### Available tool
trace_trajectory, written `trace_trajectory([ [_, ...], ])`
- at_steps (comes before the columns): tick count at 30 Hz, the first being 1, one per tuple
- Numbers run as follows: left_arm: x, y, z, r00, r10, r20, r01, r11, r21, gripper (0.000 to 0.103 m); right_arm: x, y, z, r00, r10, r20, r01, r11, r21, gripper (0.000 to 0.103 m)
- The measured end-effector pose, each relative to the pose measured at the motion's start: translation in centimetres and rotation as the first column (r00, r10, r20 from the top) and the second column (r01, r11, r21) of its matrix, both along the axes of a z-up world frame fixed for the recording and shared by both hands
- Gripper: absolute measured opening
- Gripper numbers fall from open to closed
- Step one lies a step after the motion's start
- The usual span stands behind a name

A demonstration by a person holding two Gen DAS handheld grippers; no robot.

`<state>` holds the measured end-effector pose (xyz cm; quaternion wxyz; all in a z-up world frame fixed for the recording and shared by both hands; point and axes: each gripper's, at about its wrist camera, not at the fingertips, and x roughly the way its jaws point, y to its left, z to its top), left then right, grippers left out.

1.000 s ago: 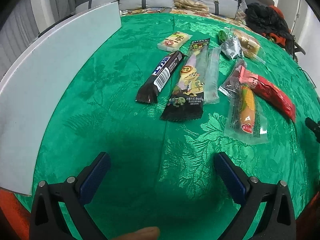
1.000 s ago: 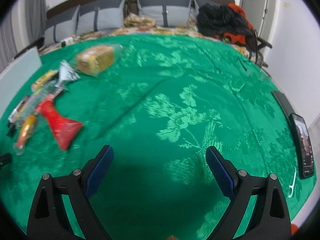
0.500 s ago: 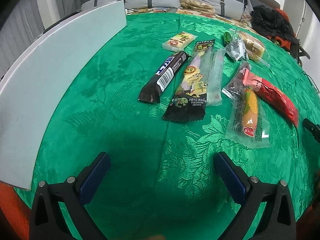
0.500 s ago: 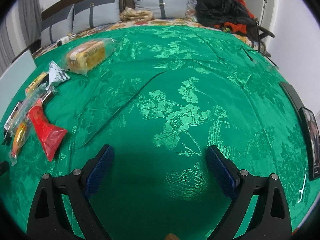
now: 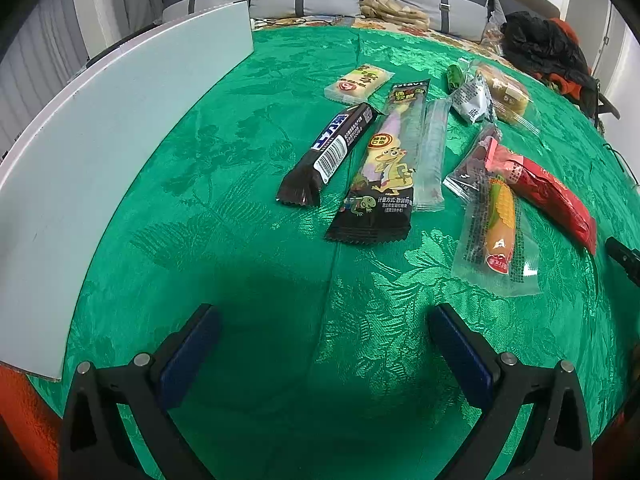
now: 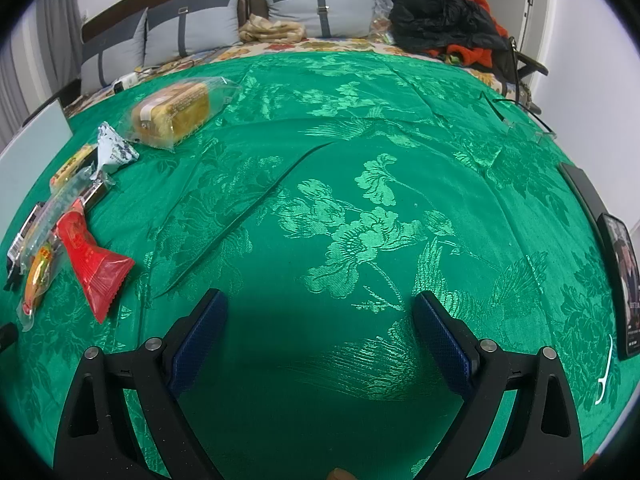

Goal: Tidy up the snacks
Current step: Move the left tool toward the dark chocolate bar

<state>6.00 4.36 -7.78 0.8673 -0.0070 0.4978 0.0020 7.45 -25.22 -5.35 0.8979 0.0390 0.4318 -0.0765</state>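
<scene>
Several packaged snacks lie on the green patterned cloth (image 5: 224, 184). In the left wrist view a dark bar with a barcode (image 5: 328, 152) lies beside a long black lizard-print pack (image 5: 384, 168), a clear sleeve (image 5: 430, 156), a corn sausage pack (image 5: 498, 232), a red pack (image 5: 548, 196), a yellow wafer (image 5: 358, 82), a silver pouch (image 5: 472, 100) and a bread pack (image 5: 506, 94). My left gripper (image 5: 324, 344) hangs open above bare cloth, short of the snacks. My right gripper (image 6: 320, 332) is open too, with the red pack (image 6: 94, 264) and bread pack (image 6: 176, 114) off to its left.
A white board (image 5: 100, 152) stands along the left side of the cloth. Two dark phones (image 6: 622, 280) and a white floss pick (image 6: 604, 372) lie at the right edge. Grey cushions (image 6: 320, 8) and a heap of dark and orange clothing (image 6: 448, 20) sit at the back.
Both grippers have drawn back and tilted a little, so the snacks sit slightly farther up in each view. Both stay open, and no snack has moved.
</scene>
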Motion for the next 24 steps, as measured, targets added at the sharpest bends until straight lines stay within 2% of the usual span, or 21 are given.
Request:
trace_trajectory([
  [8,0.5,0.5,0.1,0.999,-0.017,-0.031,0.017,1.000,-0.013,0.103,0.0,0.0,0.0,1.000,0.000,0.000,0.000,1.000,0.000,0.097],
  [9,0.6,0.8,0.2,0.999,-0.012,-0.034,0.011,1.000,-0.027,0.103,0.0,0.0,0.0,1.000,0.000,0.000,0.000,1.000,0.000,0.097],
  [12,0.8,2.6,1.0,0.999,0.024,-0.028,-0.028,0.988,-0.155,0.103,0.0,0.0,0.0,1.000,0.000,0.000,0.000,1.000,0.000,0.097],
  [15,1.4,3.9,2.0,0.999,0.038,0.002,-0.037,0.978,-0.206,0.103,0.0,0.0,0.0,1.000,0.000,0.000,0.000,1.000,0.000,0.097],
  [17,2.5,4.2,2.7,1.000,0.023,0.019,-0.019,0.981,-0.193,0.103,0.0,0.0,0.0,1.000,0.000,0.000,0.000,1.000,0.000,0.097],
  [22,6.7,3.7,4.4,0.997,-0.070,0.043,0.074,0.993,-0.096,0.101,0.0,0.0,0.0,1.000,0.000,0.000,0.000,1.000,-0.001,0.097],
  [24,8.9,3.3,4.3,0.993,-0.113,0.022,0.114,0.990,-0.079,0.091,0.0,0.0,0.0,1.000,0.000,0.000,0.000,1.000,-0.001,0.097],
])
